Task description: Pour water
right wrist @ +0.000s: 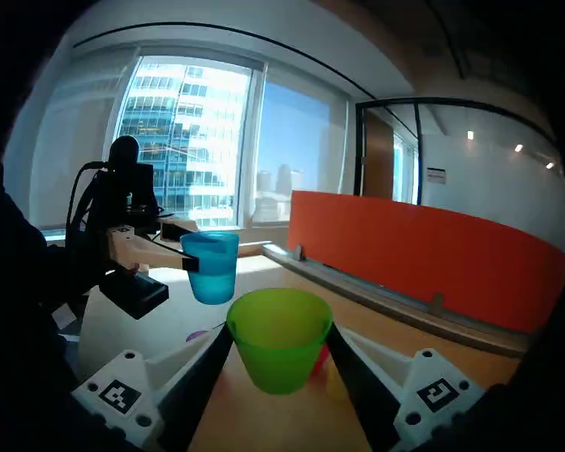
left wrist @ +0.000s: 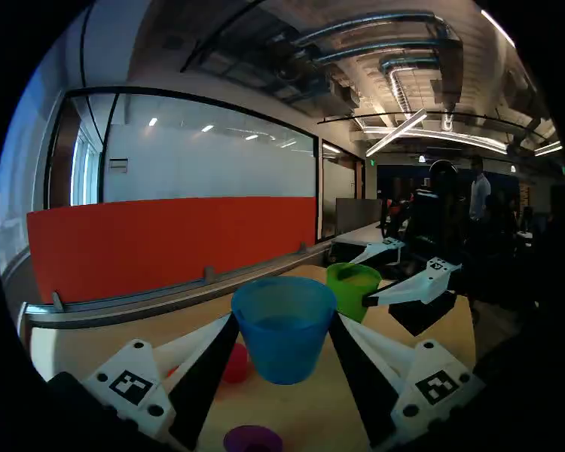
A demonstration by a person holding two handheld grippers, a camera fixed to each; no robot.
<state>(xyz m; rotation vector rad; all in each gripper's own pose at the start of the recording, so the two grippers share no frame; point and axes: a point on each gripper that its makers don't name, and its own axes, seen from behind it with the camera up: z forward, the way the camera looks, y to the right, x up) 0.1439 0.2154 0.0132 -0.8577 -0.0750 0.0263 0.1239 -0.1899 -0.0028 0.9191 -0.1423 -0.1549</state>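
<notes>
Sunlit office space surrounds a pale wooden bench (left wrist: 297, 410). An orange partition (left wrist: 169, 245) runs along its far edge, tall windows (right wrist: 192, 135) stand on one side, and bare pipes (left wrist: 373, 45) cross the ceiling.

In the left gripper view, the left hand-held gripper (left wrist: 284, 325) pinches a blue cup (left wrist: 284, 350) between its two fingers, one pressing on each side just below the rim. The cup is upright and holds water (left wrist: 282, 322), whose level shows through the translucent wall a little under the rim. Just beyond it and to the right is a green cup (left wrist: 352, 290), clamped by the right hand-held gripper (left wrist: 356, 280), whose white fingers reach in from the right.

The right gripper view shows that green cup upright between its own two fingers, both squeezed against the sides. The blue cup hangs farther off to the left, raised clear of the bench and a little higher than the green one. The two cups are near each other but apart. Whether the green cup's base touches the bench cannot be told.

On the bench below lie a small red cup (left wrist: 237, 365), a purple cup (left wrist: 252, 437) and a yellow item (right wrist: 335, 384) partly hidden behind the green cup.
</notes>
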